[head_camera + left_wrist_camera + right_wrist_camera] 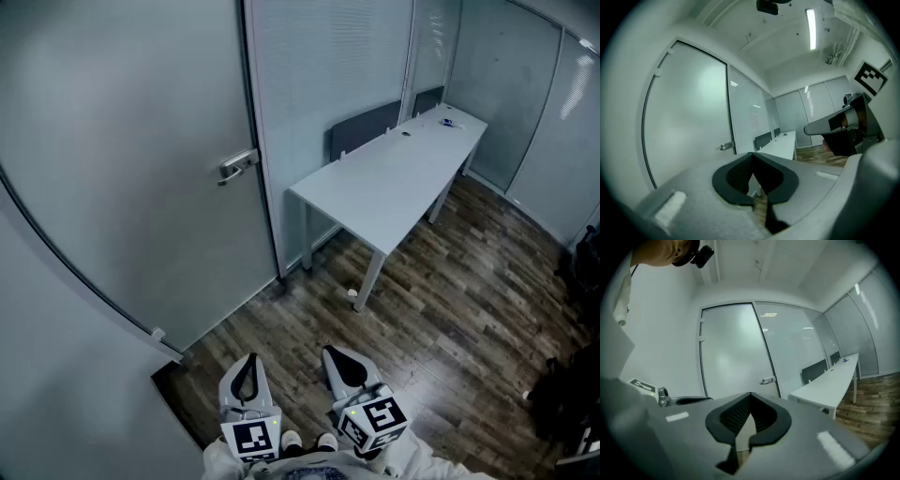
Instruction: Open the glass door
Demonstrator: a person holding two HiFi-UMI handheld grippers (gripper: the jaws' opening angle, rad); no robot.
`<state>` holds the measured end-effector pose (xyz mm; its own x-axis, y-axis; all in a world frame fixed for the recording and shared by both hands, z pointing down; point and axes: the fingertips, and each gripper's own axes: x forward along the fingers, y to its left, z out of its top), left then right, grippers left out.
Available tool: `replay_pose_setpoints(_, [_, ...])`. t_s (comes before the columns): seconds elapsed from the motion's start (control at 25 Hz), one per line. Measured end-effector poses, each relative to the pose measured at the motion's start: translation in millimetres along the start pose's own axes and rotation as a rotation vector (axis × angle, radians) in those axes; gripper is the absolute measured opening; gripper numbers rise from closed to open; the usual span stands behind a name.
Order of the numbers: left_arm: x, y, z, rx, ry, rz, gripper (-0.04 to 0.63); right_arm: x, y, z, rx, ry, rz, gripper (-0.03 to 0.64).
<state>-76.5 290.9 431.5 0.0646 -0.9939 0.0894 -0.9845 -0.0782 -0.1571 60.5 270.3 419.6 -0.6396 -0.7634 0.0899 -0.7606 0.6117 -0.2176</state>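
The frosted glass door point(122, 159) stands closed at the upper left, with a metal lever handle point(239, 166) near its right edge. Both grippers hang low at the bottom of the head view, well short of the door. My left gripper point(247, 360) is shut with nothing in it, and so is my right gripper point(334, 356). In the left gripper view the left gripper point(752, 155) points level toward the door point(689, 122) and the handle point(725, 146). The right gripper view shows the right gripper point(750, 395) below the distant handle point(767, 379).
A long white table point(394, 187) stands right of the door along the glass partition point(328, 66), with a dark chair back point(366, 127) behind it. A black bag point(572, 394) sits at the right edge on the wood floor point(441, 309).
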Motion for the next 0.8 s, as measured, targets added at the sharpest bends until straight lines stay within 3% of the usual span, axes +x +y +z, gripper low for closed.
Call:
replay_pose_setpoints(0.32, [-4,-31,5,0.005,0.001,-0.020,0.005,-23,-13,-4,0.009,0.017,0.010,0.003])
replay_pose_setpoints(0.8, [-18,-63,6,0.013,-0.016,0.011,0.005,-56,-30,0,0.037,-0.016,0.041,0.005])
